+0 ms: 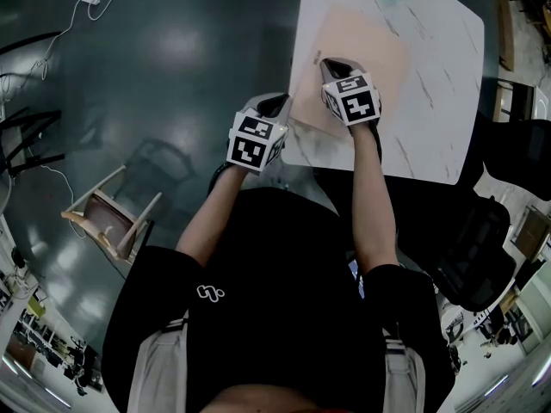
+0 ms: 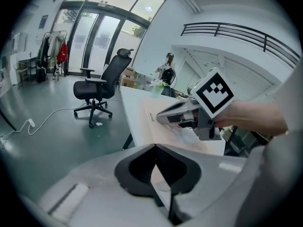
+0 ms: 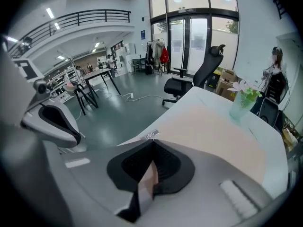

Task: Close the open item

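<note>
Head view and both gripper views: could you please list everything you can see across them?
white marble-patterned table: one, white with grey veins, in front of the person
flat pale pink sheet: one, pink, lying on the table's left half
translucent green cup: one, green, with flowers in it, at the table's far end
black swivel office chair: one, black, on the floor left of the table
wooden stool: one, light brown, apparently tipped over on the floor to the person's left
white cable: one, white, on the dark floor
left tongs: one, grey, tips together, at the table's near-left edge
right tongs: one, grey, tips together, over the sheet
</note>
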Motion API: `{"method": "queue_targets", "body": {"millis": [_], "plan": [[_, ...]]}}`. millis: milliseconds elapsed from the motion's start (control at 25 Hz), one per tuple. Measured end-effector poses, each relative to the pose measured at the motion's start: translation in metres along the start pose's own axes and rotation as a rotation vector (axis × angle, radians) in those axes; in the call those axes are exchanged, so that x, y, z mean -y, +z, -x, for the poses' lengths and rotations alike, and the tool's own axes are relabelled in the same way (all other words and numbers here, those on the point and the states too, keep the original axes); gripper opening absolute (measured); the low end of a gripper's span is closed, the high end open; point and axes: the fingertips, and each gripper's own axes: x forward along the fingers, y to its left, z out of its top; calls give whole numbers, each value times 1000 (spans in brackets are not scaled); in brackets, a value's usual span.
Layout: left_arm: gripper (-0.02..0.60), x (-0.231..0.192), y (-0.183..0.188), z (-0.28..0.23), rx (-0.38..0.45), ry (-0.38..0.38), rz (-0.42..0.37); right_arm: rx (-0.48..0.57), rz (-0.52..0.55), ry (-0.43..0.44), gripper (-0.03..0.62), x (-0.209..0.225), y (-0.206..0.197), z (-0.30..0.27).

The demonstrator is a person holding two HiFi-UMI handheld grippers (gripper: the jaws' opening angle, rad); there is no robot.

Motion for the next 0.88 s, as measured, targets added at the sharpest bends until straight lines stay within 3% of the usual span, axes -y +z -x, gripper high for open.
{"method": "queue_targets", "body": {"millis": [160,280,600,880], "plan": [[2,4,5,1,3,-7,-12,-31,10,4,-9,-2,2,0],[0,12,15,5,20,-12,-21,20,-36,3,-9,0,3,7],[0,23,62,10,104,-18,-73,316,-111,-121,0,14,17,76],[0,70,124,13,245,-65,-164,617,-272,-223,0,40,24,178]]}}
